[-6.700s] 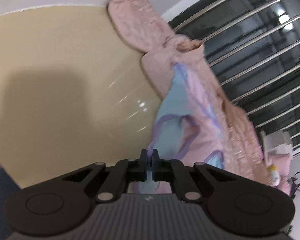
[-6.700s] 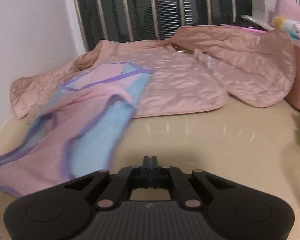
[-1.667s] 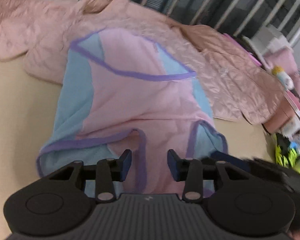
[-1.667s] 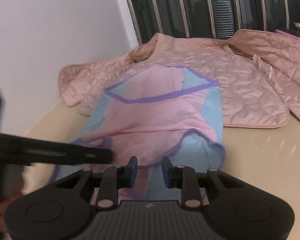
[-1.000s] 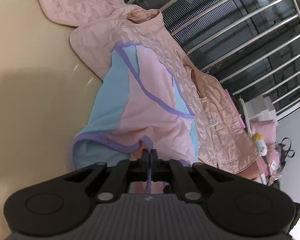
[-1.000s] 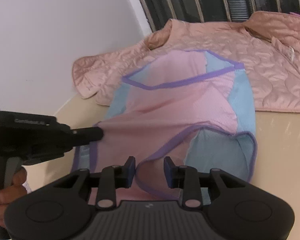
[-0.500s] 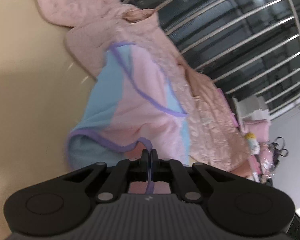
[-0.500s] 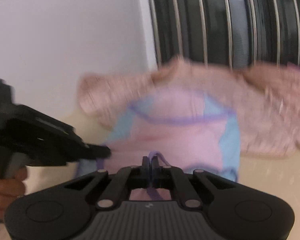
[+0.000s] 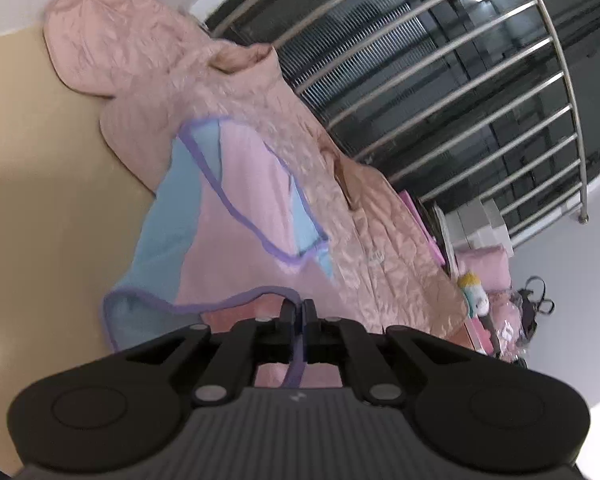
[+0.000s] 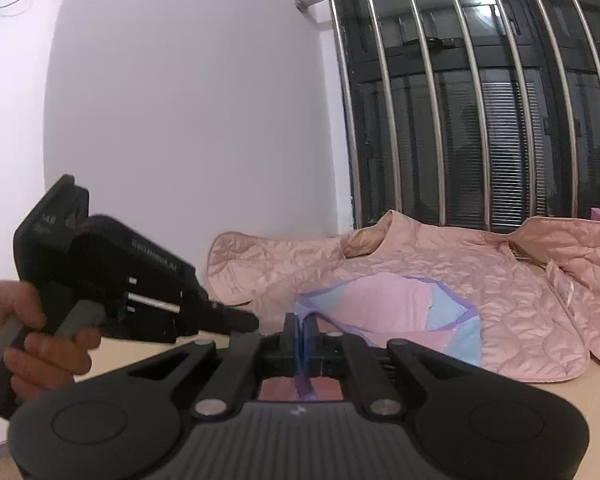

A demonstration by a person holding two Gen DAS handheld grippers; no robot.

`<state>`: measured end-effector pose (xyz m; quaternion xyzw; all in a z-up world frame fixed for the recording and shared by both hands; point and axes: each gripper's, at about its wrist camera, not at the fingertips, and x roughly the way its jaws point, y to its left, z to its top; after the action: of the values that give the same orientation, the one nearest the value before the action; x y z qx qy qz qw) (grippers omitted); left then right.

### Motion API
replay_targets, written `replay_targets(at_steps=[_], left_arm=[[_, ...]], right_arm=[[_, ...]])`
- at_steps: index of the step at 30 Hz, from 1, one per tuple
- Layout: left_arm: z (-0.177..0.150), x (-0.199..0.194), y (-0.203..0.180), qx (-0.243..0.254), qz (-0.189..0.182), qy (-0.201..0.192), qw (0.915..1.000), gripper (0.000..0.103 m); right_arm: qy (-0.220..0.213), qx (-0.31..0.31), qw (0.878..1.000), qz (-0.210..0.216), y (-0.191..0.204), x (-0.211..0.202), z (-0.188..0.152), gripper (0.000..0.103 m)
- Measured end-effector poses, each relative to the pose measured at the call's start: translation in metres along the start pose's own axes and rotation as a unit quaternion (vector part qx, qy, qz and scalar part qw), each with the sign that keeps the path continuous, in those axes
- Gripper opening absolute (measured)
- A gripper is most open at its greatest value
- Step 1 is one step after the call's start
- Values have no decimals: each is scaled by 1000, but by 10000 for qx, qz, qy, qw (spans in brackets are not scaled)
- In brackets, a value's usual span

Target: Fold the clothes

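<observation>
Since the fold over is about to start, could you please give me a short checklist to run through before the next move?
1. Left gripper shut on the purple hem of the pink and blue garment: ok.
2. Right gripper shut on the same hem: ok.
3. Both grips level with each other: cannot tell.
4. Far end of the garment resting on the quilted jacket, not on bare table: not ok.
5. Landing area ahead free of the jacket: not ok.

A home room: barred window (image 10: 480, 100), pink quilted jacket (image 10: 440, 268), plush toy (image 9: 474, 285).
</observation>
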<state>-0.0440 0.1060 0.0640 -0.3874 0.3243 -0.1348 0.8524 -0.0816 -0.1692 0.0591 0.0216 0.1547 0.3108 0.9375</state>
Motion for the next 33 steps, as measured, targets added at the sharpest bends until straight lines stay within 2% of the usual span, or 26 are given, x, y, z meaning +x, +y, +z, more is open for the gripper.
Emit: replay_targets(at_steps=[3,6,8,10,12,13,14,15,17,21,26,29,30,31,32,33], left_arm=[[7,10,3,-48,88,-50,9999,2],[16,28,0,154,296,-173,9993,2],[19,42,2,265,590,-201,9977,3],[20,54,5,364,908,-185,9950,18],[14,52,11,403,915,-19,9950,25],[10,44,13,508,988,-12,9938,31],[5,35,14,613,1060,-4,9925,35],[0,27,16,717,1132,4,9910,40],[-9,9,18,991,1365,52,9857,41],[-26,-22,18,1472,1916,242,9701,44],[-44,-37,11,1410,1992,418,9689,48],[-53,-35,8,1635,2188,444,9609,52],[-56,-35,8,1646,2210,471,9601,52],[-58,-34,8,1656,2232,498,9593,52],[-60,-34,8,1667,2250,524,9586,52],[-61,-36,7,1681,2250,542,9582,52]], right_arm=[[37,-49,10000,-37,-1,6,4,3],[332,119,9993,-146,-14,29,10,3],[594,271,9975,-264,-25,50,13,4],[950,378,9935,-490,-37,72,11,12],[1278,389,9880,-772,-44,86,7,20],[1298,389,9869,-872,-45,82,5,22],[1254,391,9868,-951,-47,75,3,28],[1206,410,9867,-1013,-48,65,1,40],[1156,464,9853,-1172,-52,40,-6,45],[1501,452,9764,-1488,-53,-3,-26,45],[1677,782,9720,-1448,-51,-37,-35,45],[1670,856,9743,-1249,-42,-42,-39,44],[1719,859,9735,-1238,-39,-40,-42,40],[1786,847,9722,-1256,-36,-37,-45,31],[1869,768,9703,-1331,-33,-35,-48,3],[1960,657,9679,-1432,-29,-33,-51,2]])
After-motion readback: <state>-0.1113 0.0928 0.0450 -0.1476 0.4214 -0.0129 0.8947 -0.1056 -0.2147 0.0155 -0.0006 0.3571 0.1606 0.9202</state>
